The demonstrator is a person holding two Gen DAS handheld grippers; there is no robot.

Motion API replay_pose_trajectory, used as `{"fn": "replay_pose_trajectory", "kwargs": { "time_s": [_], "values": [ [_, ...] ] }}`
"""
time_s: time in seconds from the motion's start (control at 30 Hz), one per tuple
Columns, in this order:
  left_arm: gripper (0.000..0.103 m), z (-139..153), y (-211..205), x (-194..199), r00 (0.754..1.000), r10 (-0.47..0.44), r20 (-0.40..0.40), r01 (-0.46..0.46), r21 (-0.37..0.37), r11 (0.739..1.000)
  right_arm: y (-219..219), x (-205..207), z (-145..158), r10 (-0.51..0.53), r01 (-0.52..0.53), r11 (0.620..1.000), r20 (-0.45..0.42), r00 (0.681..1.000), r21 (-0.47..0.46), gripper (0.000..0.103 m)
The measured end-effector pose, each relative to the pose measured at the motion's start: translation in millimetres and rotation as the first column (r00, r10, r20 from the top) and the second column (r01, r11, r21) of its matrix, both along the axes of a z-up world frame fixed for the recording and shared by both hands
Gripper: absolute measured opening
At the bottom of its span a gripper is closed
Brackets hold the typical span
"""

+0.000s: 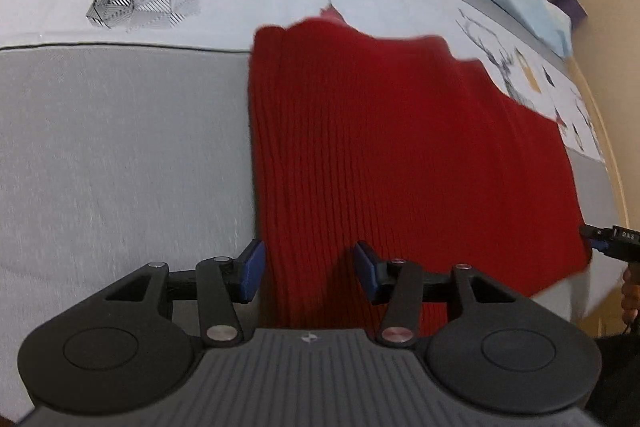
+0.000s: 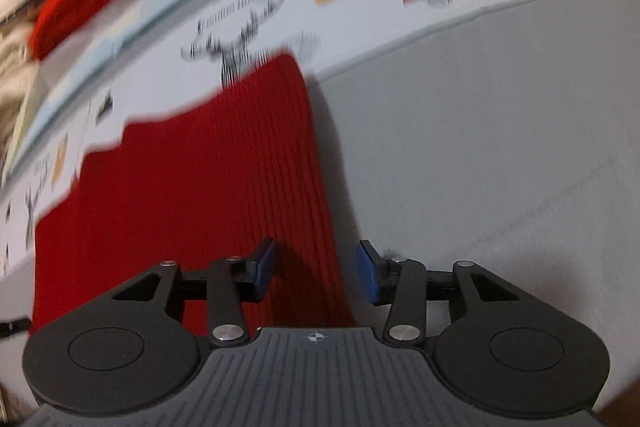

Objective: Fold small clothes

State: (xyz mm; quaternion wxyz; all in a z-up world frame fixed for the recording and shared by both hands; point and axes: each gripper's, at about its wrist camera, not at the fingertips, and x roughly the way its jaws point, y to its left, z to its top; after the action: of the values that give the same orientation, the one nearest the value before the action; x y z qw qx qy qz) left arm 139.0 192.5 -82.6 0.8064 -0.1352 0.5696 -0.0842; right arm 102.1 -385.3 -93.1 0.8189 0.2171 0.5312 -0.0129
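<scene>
While lying flat across the grey part of the bed [image 1: 120, 147], spreads from centre to right of the left wrist frame: red ribbed knit garment [image 1: 400, 155]. Left gripper [image 1: 309, 273] spread wide at its lower left edge, pinching nothing. Right gripper [image 2: 316, 271] likewise spread at its lower right edge.

Red ribbed garment [image 1: 400, 155] lies flat on the grey bedcover [image 1: 120, 155]. Left gripper [image 1: 310, 271], jaws apart, straddles the garment's near left edge.
</scene>
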Motion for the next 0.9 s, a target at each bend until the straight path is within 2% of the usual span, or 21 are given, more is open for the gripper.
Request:
{"fn": "replay_pose_trajectory", "kwargs": {
  "time_s": [0.17, 0.2, 0.23, 0.27, 0.33, 0.4, 0.47, 0.5, 0.57, 0.63, 0.7, 0.77, 0.83, 0.9],
  "values": [
    [0.053, 3.0, -10.7, -17.1, 0.999, -0.029, -0.029, 0.029, 0.013, 0.999, -4.6, -27.9, -0.2, 0.059, -0.058, 0.998, -0.030, 0.998, 0.036, 0.045],
    [0.050, 6.6, -14.0, -19.6, 0.999, -0.019, -0.032, 0.020, 0.034, 0.999, -2.7, -33.9, 1.5, 0.069, -0.068, 0.997, -0.028, 0.997, 0.036, 0.038],
    [0.038, 12.5, -16.5, -23.4, 1.000, -0.001, -0.023, 0.002, 0.050, 0.999, -2.8, -37.6, 3.4, 0.082, -0.081, 0.996, -0.021, 0.996, 0.041, 0.028],
    [0.012, 21.0, -18.2, -31.6, 1.000, 0.007, 0.001, -0.007, 0.067, 0.998, -2.6, -40.6, 5.5, 0.092, -0.091, 0.994, -0.008, 0.996, 0.052, 0.016],
    [0.012, 39.0, -20.7, -42.7, 0.997, 0.025, 0.077, -0.033, 0.106, 0.994, -5.0, -48.0, 16.3, 0.076, -0.078, 0.996, 0.044, 0.996, 0.053, 0.013],
    [0.012, 57.4, -15.0, -58.3, 0.978, 0.097, 0.187, -0.112, 0.071, 0.991, -11.8, -56.1, 31.8, 0.013, -0.025, 0.995, 0.115, 0.993, 0.100, 0.012],
    [0.012, 58.1, -16.1, -70.2, 0.963, 0.087, 0.255, -0.109, 0.074, 0.991, -13.5, -68.6, 47.6, -0.040, 0.015, 0.991, 0.193, 0.980, 0.132, 0.012],
    [0.013, 48.5, -17.5, -69.3, 0.974, 0.084, 0.209, -0.107, 0.098, 0.989, -11.9, -72.6, 53.3, -0.045, 0.019, 0.992, 0.222, 0.974, 0.121, 0.012],
    [0.015, 31.5, -15.0, -62.9, 0.985, 0.126, 0.117, -0.138, 0.096, 0.986, -6.8, -71.6, 51.5, -0.040, 0.027, 0.997, 0.211, 0.977, 0.068, 0.013],
    [0.015, 28.8, -14.3, -59.6, 0.983, 0.146, 0.115, -0.161, 0.140, 0.977, -2.7, -63.5, 35.9, -0.041, 0.039, 0.999, 0.112, 0.993, 0.020, 0.015],
    [0.016, 37.1, -15.5, -62.8, 0.974, 0.152, 0.167, -0.181, 0.175, 0.968, 1.0, -55.5, 25.1, -0.051, 0.053, 0.997, 0.032, 0.998, -0.058, 0.018],
    [0.016, 45.0, -17.6, -70.5, 0.968, 0.151, 0.200, -0.178, 0.127, 0.976, 0.0, -57.8, 37.5, -0.080, 0.091, 0.988, 0.089, 0.993, -0.128, 0.018],
    [0.016, 48.5, -23.5, -73.9, 0.969, 0.123, 0.213, -0.145, 0.090, 0.985, 2.3, -60.2, 50.8, -0.066, 0.085, 0.991, 0.170, 0.983, -0.105, 0.018],
    [0.016, 43.8, -34.5, -73.4, 0.979, 0.064, 0.194, -0.085, 0.101, 0.991, 8.1, -60.8, 54.5, -0.024, 0.038, 0.997, 0.200, 0.980, -0.071, 0.026]
  ]
}}
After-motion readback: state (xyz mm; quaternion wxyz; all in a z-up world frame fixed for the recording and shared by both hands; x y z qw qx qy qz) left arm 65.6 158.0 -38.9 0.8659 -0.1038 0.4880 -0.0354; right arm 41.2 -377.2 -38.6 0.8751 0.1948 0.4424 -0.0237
